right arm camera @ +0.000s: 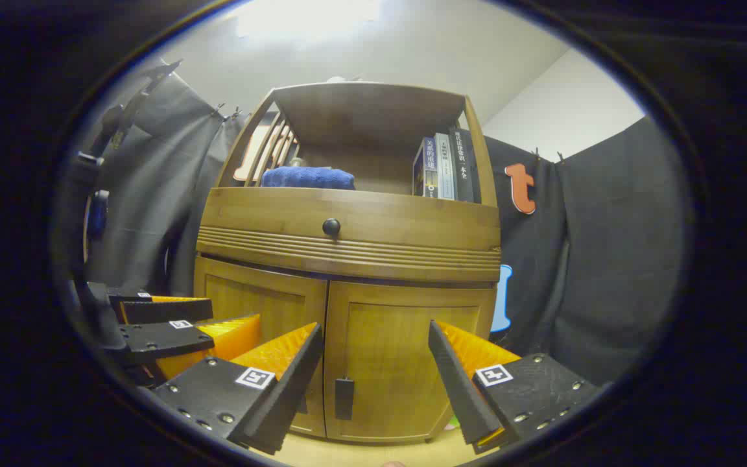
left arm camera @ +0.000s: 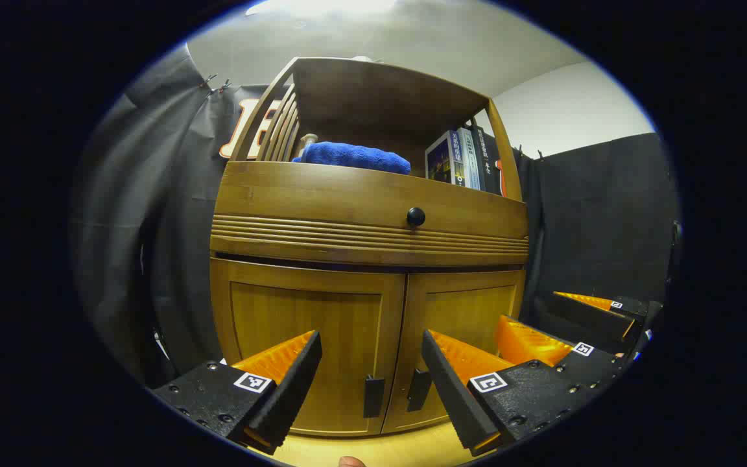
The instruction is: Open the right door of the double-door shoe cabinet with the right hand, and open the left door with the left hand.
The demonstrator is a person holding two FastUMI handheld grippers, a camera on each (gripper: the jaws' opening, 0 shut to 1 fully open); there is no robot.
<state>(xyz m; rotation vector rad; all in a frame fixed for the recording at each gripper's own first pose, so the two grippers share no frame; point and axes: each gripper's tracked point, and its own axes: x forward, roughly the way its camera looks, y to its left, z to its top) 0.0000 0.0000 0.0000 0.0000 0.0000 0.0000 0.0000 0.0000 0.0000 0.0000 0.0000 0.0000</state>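
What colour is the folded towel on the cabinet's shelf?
Blue towel; clearest in the left gripper view.

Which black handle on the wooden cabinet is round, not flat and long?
The round black knob at the middle of the wooden drawer front. The two black door handles below are flat upright bars beside the seam between the closed doors.

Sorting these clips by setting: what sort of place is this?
Probably a staged recording booth, not a lived-in home: black cloth wall hangs behind a wooden shoe cabinet, doors shut, with books and a blue towel.
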